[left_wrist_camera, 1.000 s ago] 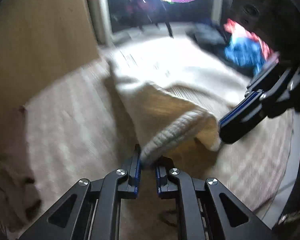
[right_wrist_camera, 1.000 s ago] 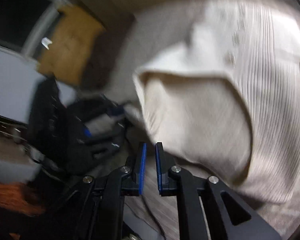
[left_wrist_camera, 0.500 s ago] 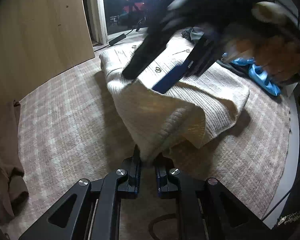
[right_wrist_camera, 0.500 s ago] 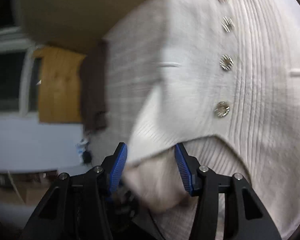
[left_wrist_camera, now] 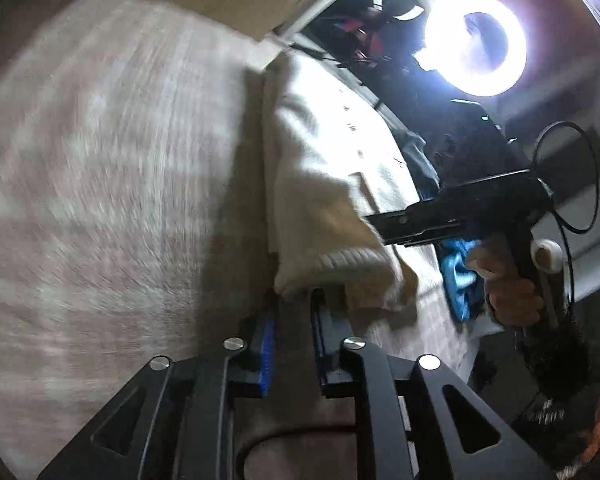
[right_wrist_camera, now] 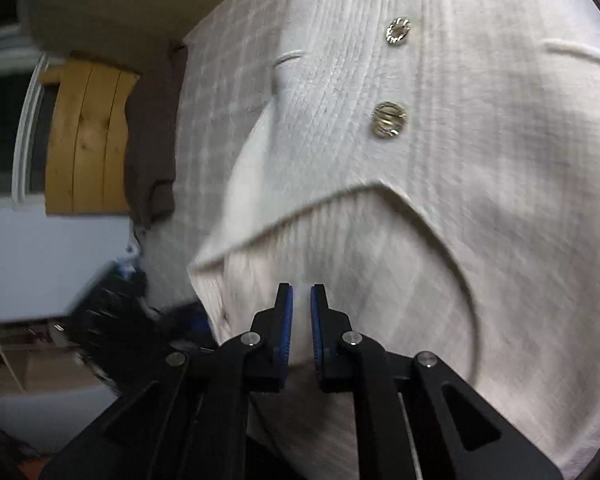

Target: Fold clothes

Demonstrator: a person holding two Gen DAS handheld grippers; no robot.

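A cream ribbed cardigan [left_wrist_camera: 320, 168] with metal buttons [right_wrist_camera: 388, 120] lies on a checked beige cloth [left_wrist_camera: 100, 200]. At the bottom of the left wrist view, my left gripper [left_wrist_camera: 294, 312] is shut on the cardigan's ribbed cuff [left_wrist_camera: 336, 262], which is lifted and folded over. A hand [left_wrist_camera: 508, 292] holds my right gripper [left_wrist_camera: 384, 228], whose fingers reach into the cardigan's fold from the right. In the right wrist view, the right gripper [right_wrist_camera: 301, 312] is shut on a fold of the cardigan [right_wrist_camera: 480, 160], with white fabric pinched between the blue pads.
A bright ring light [left_wrist_camera: 476, 40] glares at the upper right. A blue garment [left_wrist_camera: 456, 276] lies beyond the cardigan near the cloth's edge. A brown garment [right_wrist_camera: 148, 160] hangs at the cloth's far side, beside a wooden board [right_wrist_camera: 84, 136].
My right gripper was open around the cardigan's edge and has shut on it. The left gripper still holds the cuff and has swung, tilting its view.
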